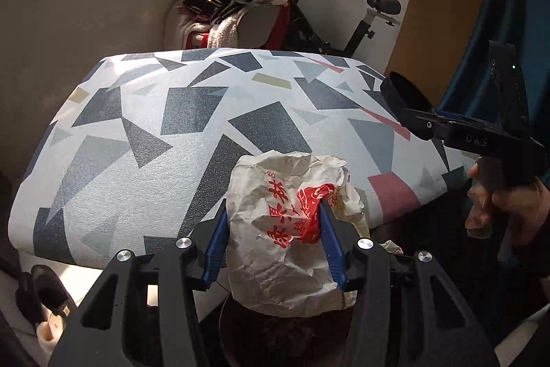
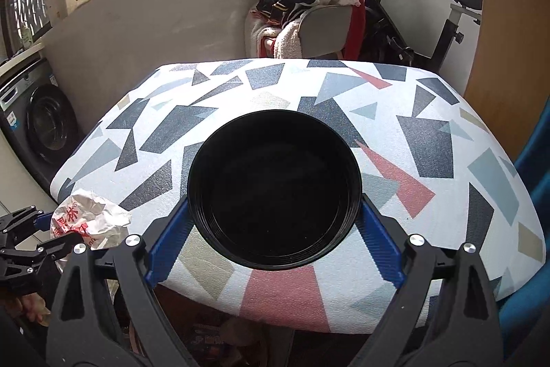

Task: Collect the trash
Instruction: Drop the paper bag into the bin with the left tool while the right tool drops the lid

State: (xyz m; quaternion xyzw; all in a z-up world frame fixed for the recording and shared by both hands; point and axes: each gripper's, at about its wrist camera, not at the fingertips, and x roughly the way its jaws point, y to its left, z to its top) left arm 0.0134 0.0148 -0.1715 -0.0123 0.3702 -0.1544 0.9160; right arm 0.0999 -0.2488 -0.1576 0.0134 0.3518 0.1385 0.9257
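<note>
1. A crumpled paper food wrapper with red print is pinched between the left gripper's blue pads, at the near edge of the patterned table.
2. The right gripper clamps a round black plastic lid by its rim, above the tabletop.
3. Behind the table stand a clothes-piled chair and an exercise bike.

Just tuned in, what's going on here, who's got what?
A person is clearing trash off the patterned table with a hand-held gripper in each hand. The left gripper is shut on a crumpled paper wrapper with red print, held at the table's near edge. The right gripper clamps a round black plastic lid by its sides, above the tabletop. Nothing else shows on the table.
</note>
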